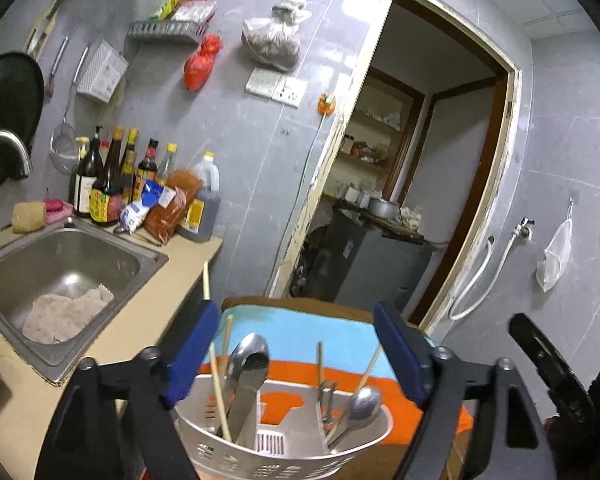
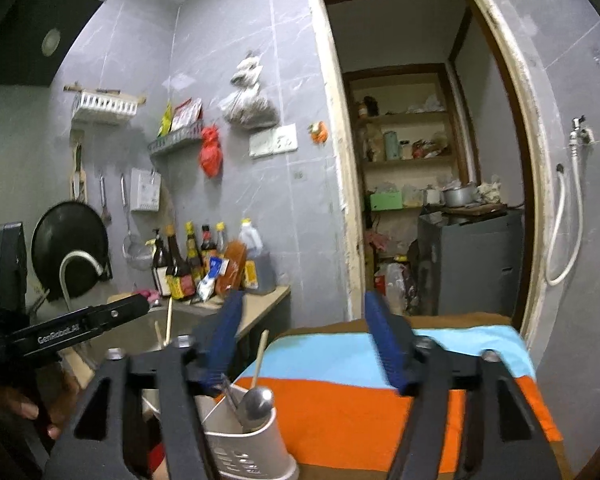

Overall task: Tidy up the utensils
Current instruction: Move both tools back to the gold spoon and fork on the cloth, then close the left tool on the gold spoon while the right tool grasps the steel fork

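Both grippers have their blue pads spread apart with nothing between them. The left gripper hangs right over the white utensil caddy, which sits on the striped orange and blue cloth beside the sink. Inside it are a big spoon, a smaller spoon and some chopsticks. The right gripper hovers over the cloth, caddy down at its left.

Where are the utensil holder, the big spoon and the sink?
Utensil holder (image 1: 276, 462): left wrist view, front perforated wall.
Big spoon (image 1: 249, 354): left wrist view, its bowl.
Sink (image 1: 28, 248): left wrist view, bare inner wall.
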Action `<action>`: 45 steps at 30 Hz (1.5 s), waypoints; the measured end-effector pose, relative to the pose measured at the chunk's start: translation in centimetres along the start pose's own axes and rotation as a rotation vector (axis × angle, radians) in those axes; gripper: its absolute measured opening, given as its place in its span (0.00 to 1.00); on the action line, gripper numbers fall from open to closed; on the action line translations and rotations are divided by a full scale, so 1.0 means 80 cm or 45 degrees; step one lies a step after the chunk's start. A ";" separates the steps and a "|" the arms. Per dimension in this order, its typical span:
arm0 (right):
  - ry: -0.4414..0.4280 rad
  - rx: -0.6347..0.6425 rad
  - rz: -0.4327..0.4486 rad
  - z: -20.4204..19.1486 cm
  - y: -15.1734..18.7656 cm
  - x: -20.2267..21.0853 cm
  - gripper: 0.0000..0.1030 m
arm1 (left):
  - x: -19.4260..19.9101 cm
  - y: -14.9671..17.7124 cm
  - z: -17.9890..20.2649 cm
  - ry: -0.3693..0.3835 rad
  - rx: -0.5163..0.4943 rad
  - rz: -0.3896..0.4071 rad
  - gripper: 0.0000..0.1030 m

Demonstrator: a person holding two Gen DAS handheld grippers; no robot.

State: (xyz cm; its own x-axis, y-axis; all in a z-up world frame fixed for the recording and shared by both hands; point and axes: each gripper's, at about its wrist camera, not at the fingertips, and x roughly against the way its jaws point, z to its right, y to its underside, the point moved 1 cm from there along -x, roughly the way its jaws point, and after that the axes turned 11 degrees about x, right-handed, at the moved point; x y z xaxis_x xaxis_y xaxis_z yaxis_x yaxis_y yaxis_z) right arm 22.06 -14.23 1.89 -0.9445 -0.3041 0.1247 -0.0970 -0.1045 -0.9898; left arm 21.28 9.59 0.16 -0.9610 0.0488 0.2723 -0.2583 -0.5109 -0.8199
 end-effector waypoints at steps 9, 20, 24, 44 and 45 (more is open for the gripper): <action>0.105 0.016 0.018 0.055 -0.016 0.052 0.91 | 0.021 0.017 0.068 -0.026 -0.096 0.068 0.99; 0.210 0.000 -0.137 0.143 0.026 0.086 0.92 | 0.006 0.094 0.147 0.039 -0.207 -0.073 0.99; 0.235 -0.017 -0.226 0.179 0.055 0.087 0.92 | -0.008 0.131 0.171 0.063 -0.236 -0.157 0.99; -0.056 -0.272 -0.654 0.282 0.232 -0.007 0.67 | -0.129 0.283 0.188 0.114 -0.283 -0.726 0.84; -0.076 -0.282 -0.671 0.283 0.240 -0.014 0.64 | -0.136 0.290 0.189 0.118 -0.287 -0.757 0.79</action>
State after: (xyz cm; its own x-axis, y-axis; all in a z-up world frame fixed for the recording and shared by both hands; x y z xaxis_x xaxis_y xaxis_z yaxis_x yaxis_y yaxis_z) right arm 28.36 -37.30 -15.69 -0.7320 -0.3184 0.6023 -0.6193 -0.0575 -0.7830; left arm 27.22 -15.78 -14.16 -0.6492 0.3472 0.6767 -0.7545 -0.1811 -0.6309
